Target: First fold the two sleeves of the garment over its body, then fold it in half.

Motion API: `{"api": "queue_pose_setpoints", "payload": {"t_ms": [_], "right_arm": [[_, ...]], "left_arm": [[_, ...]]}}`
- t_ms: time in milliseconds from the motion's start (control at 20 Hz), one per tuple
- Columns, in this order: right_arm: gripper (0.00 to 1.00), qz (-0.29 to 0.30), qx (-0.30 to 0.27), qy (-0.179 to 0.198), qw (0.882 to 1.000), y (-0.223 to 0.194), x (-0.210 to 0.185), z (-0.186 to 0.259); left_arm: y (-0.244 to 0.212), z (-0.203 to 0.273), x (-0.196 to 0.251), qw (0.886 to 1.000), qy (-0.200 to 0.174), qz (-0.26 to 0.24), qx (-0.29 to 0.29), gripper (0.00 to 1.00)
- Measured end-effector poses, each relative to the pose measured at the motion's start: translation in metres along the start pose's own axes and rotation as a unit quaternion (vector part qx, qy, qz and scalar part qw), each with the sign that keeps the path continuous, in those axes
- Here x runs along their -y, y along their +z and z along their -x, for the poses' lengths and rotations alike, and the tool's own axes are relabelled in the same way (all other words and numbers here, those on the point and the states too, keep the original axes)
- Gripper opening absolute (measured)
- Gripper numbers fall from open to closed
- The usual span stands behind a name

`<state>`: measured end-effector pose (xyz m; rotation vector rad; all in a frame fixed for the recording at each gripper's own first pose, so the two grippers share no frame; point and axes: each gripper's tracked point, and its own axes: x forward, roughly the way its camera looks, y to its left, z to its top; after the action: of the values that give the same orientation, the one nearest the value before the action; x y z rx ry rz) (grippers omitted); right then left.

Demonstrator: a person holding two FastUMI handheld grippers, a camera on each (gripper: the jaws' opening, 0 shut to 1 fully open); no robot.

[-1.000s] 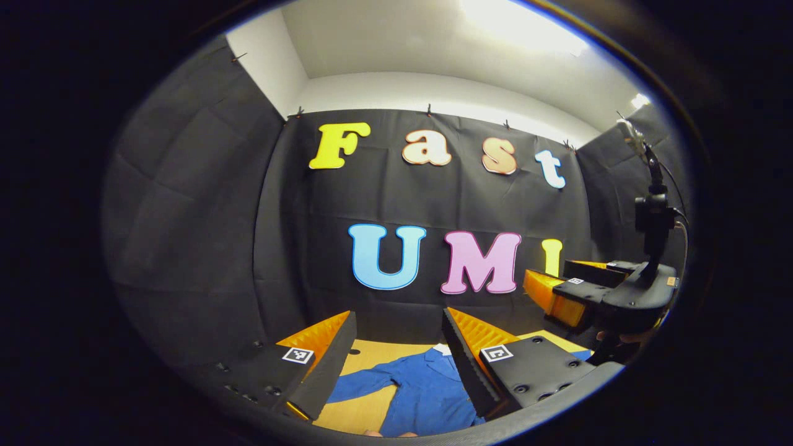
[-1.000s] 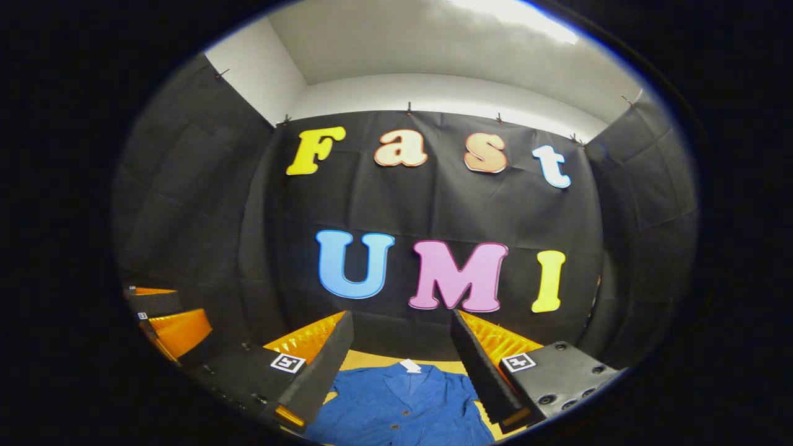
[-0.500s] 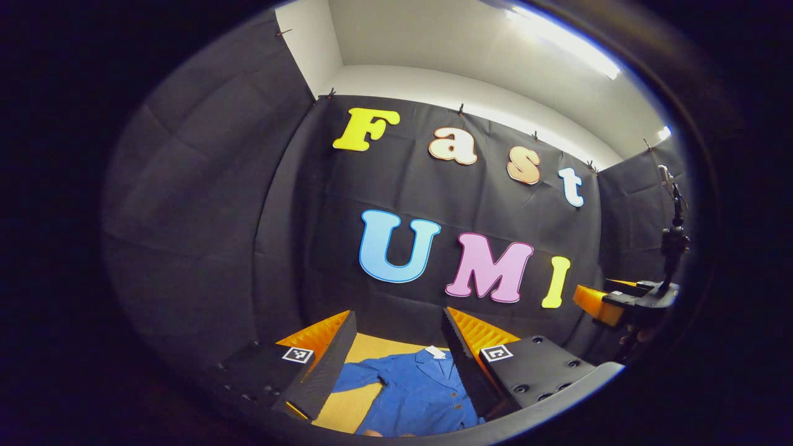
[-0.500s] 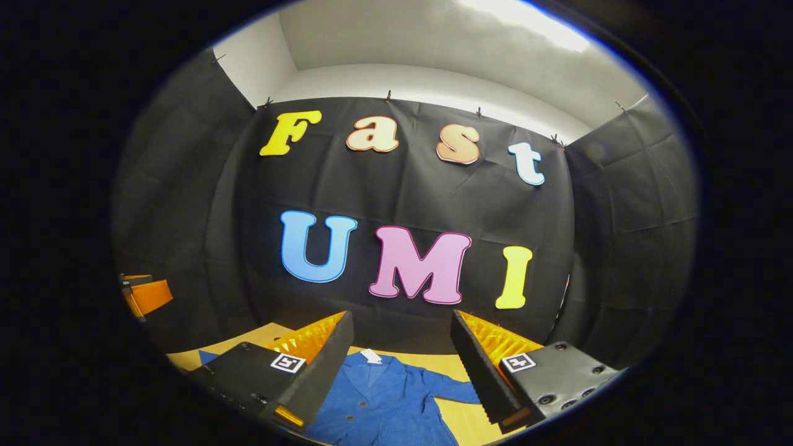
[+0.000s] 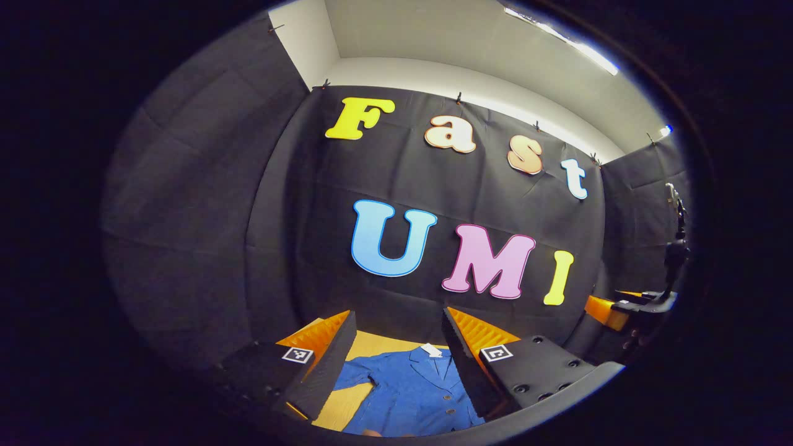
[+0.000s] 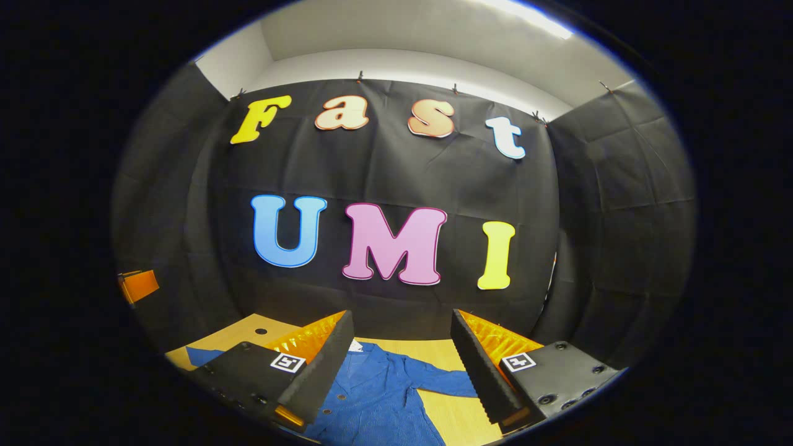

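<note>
Blue button-front jacket (image 5: 414, 396) lies flat on the wooden desk (image 6: 458, 421), bottom centre of both views, sleeves still spread out. Left gripper (image 5: 396, 347) and right gripper (image 6: 399, 350) hover above, fingers wide, holding nothing. Best approach: descend to one sleeve cuff, pinch the fabric edge cleanly, carry it across the body.

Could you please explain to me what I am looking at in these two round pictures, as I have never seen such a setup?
A person holds a two-finger claw in each hand; a camera rides on each, looking forward along its fingers. In the left gripper view, the left claw stands open above a blue jacket lying flat on a wooden table. The right gripper view shows the right claw, also open and holding nothing, above the jacket's outstretched sleeve. No sleeve is folded yet.
</note>
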<state>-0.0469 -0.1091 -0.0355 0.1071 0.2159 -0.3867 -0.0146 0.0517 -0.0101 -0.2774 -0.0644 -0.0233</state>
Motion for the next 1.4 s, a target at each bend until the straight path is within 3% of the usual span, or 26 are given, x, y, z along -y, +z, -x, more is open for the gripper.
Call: {"api": "queue_pose_setpoints", "payload": {"t_ms": [50, 200, 250, 300, 700, 1050, 1250, 1400], "right_arm": [[0.99, -0.002, 0.001, -0.006, 1.0, 0.0, 0.005, -0.002], [0.99, 0.006, 0.005, -0.005, 1.0, -0.005, 0.006, -0.007], [0.92, 0.009, -0.001, -0.001, 1.0, -0.01, 0.004, -0.008], [0.99, 0.007, -0.008, 0.002, 1.0, -0.015, 0.004, -0.009], [0.99, -0.015, -0.017, -0.008, 1.0, -0.027, 0.017, -0.026], [0.99, -0.035, -0.101, -0.047, 0.993, -0.098, 0.057, -0.06], [0.99, -0.098, -0.188, -0.139, 0.967, -0.172, 0.148, -0.109], [0.99, -0.115, -0.266, -0.216, 0.932, -0.245, 0.226, -0.127]], "left_arm": [[0.001, -0.004, -0.001, 1.0, 0.007, -0.004, 0.004, 0.8], [-0.004, -0.016, 0.005, 1.0, 0.001, -0.013, 0.002, 0.8], [-0.005, -0.019, 0.015, 1.0, -0.015, -0.011, 0.001, 0.8], [-0.005, -0.021, 0.021, 1.0, -0.025, -0.012, 0.001, 0.8], [-0.017, -0.048, 0.035, 0.998, -0.041, -0.054, -0.016, 0.8], [-0.035, -0.065, 0.045, 0.997, -0.042, -0.063, -0.033, 0.8], [-0.059, -0.078, 0.057, 0.996, -0.039, -0.047, -0.063, 0.8], [-0.071, -0.093, 0.067, 0.995, -0.031, -0.057, -0.078, 0.8]]}}
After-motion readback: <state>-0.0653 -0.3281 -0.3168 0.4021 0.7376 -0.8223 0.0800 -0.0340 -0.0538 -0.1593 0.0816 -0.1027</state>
